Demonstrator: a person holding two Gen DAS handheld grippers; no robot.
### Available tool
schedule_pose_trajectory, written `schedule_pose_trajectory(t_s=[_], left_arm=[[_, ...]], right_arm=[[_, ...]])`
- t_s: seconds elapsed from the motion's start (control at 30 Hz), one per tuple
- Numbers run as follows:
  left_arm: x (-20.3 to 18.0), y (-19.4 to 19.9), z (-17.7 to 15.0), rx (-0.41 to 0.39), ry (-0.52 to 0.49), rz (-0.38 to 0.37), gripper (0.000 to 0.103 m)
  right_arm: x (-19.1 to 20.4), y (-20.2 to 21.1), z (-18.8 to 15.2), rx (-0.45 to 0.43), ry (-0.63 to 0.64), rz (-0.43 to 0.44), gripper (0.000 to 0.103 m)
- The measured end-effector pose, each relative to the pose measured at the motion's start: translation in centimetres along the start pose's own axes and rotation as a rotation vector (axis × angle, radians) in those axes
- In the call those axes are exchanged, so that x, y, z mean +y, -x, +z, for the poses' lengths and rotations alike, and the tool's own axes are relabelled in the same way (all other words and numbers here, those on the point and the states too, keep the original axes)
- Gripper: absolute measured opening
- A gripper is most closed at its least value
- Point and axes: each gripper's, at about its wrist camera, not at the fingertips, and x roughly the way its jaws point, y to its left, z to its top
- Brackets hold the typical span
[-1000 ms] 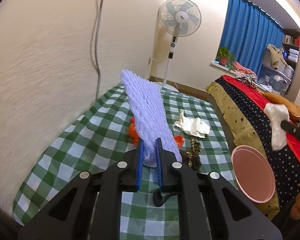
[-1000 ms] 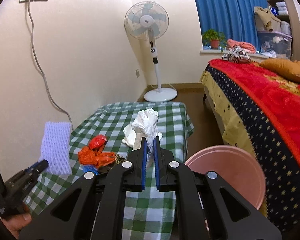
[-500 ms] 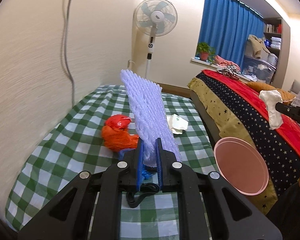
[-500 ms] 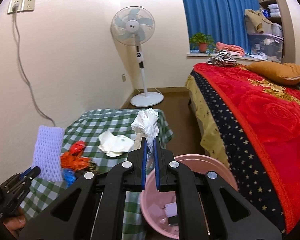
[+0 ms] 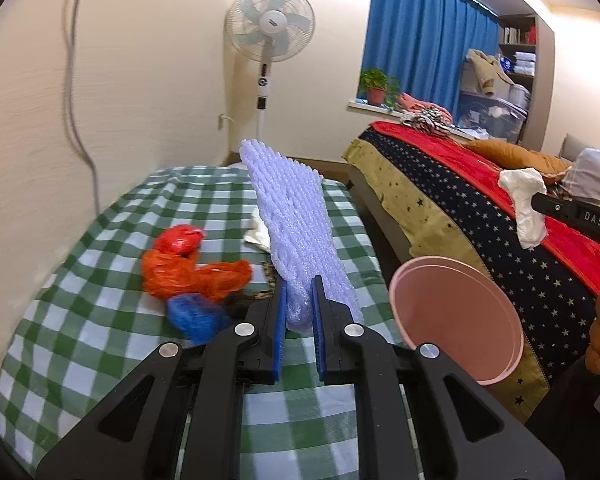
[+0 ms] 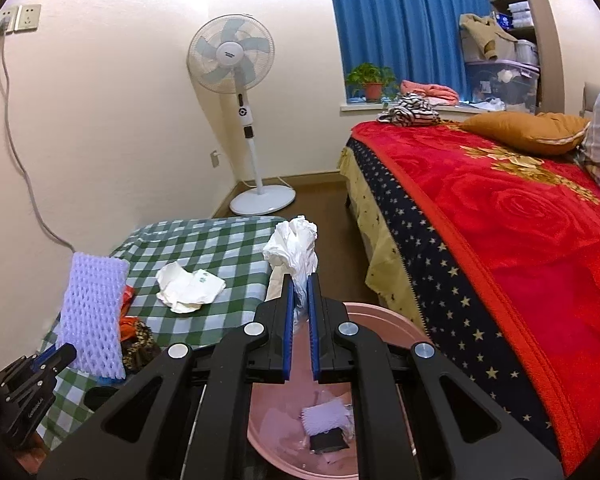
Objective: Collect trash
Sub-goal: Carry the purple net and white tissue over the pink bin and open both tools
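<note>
a bed (image 6: pixel 500 216) under a red rose blanket fills the right side of the room, with an orange-brown pillow (image 6: pixel 528 130) near its head. beside it stands a low table in a green checked cloth (image 5: pixel 100 280), set against the cream wall, and past the table's far end a white pedestal fan (image 6: pixel 236 64) stands on the floor. a pink bin (image 5: pixel 460 320) sits between table and bed; in the right wrist view it lies right below the right gripper (image 6: pixel 299 280) and some scraps show on its bottom. the left gripper (image 5: pixel 299 292) pinches the lower end of a lilac foam net sleeve (image 5: pixel 296 232), which rises upright over the table, just beside the bin's rim. the right gripper's jaws are pressed on a crumpled white plastic bag (image 6: pixel 294 248), held above the bin. on the cloth lie an orange plastic bag (image 5: pixel 188 268), a small blue scrap (image 5: pixel 192 316) just in front of it, a crumpled white wrapper (image 6: pixel 188 286) farther back, and a dark patterned scrap (image 6: pixel 140 344) by the orange one
</note>
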Motion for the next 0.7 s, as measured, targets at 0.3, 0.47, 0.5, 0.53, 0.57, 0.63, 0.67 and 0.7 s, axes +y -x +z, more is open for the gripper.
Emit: schedule_pose_trajectory(t_s=[0.3, 0.47, 0.5, 0.53, 0.57, 0.63, 0.67, 0.7], left_arm=[[-3.9, -2.5, 0.3, 0.017, -0.036, -0.064, 0.012], [-6.4, -4.1, 0.2, 0.035, -0.065, -0.103, 0.012], [-7.0, -4.4, 0.1, 0.038, -0.072, -0.112, 0.012], [-7.5, -4.7, 0.1, 0.041, -0.079, -0.12, 0.012], [-8.0, -4.9, 0.1, 0.044, -0.084, -0.127, 0.012], [-8.9, -5.5, -0.1, 0.052, -0.096, -0.143, 0.012], [-9.2, -5.7, -0.1, 0.054, -0.099, -0.147, 0.012], [-9.6, -6.0, -0.2, 0.057, -0.102, -0.153, 0.012]], right_arm=[[-2.9, -1.7, -0.6, 0.029, -0.037, -0.059, 0.007], [-4.0, -2.2, -0.6, 0.033, -0.084, -0.07, 0.007], [-4.1, -2.3, -0.6, 0.033, -0.086, -0.077, 0.007], [-4.2, -2.4, -0.7, 0.031, -0.086, -0.081, 0.007], [-4.2, -2.3, -0.7, 0.03, -0.087, -0.085, 0.007], [-4.5, -2.4, -0.7, 0.028, -0.095, -0.089, 0.007], [-4.6, -2.4, -0.7, 0.028, -0.098, -0.092, 0.007], [-4.8, -2.5, -0.7, 0.03, -0.105, -0.096, 0.007]])
